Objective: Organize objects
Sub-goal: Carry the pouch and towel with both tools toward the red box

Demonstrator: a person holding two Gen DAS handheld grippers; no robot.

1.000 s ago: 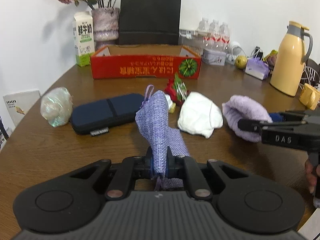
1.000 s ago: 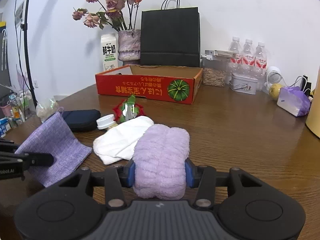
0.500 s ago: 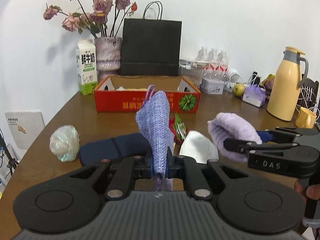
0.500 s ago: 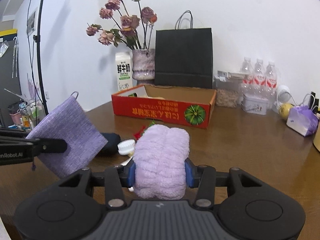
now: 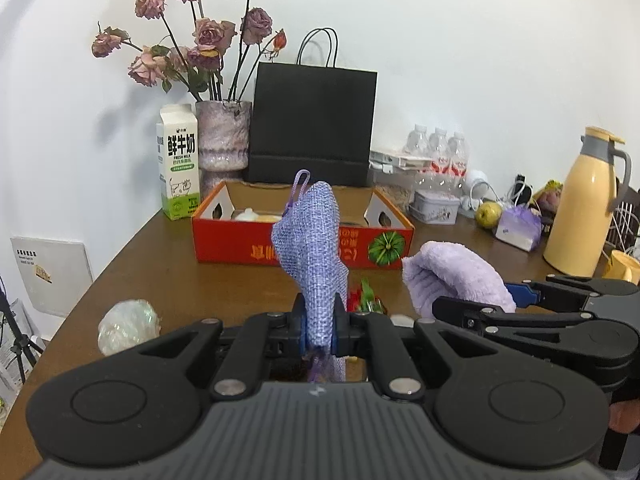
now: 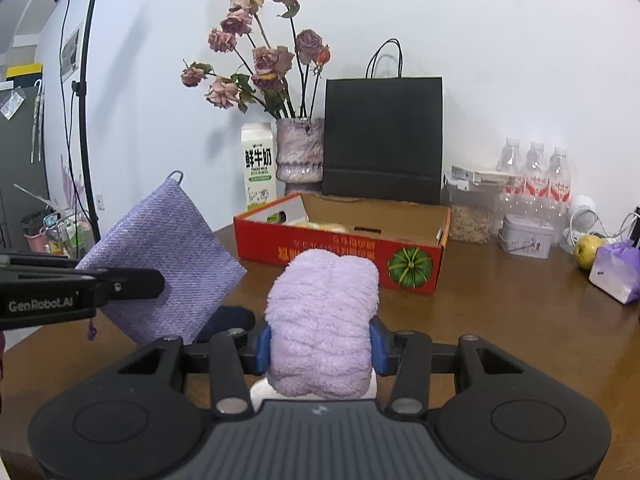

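Left tool (image 5: 320,326) pinching woven purple cloth (image 5: 314,240); right tool (image 6: 320,350) clamping fluffy lilac towel (image 6: 322,320).

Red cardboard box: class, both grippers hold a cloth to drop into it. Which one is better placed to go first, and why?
Probably the right gripper: its fluffy lilac towel lines up with the red cardboard box straight ahead, and in the left wrist view it hangs nearer the box than the left gripper, clamping the woven purple cloth.

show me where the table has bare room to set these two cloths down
Bare wood lies right of the red box, stretching toward the tin and apple. Another patch sits between the milk carton and shiny ball. Directly under both cloths it is crowded.
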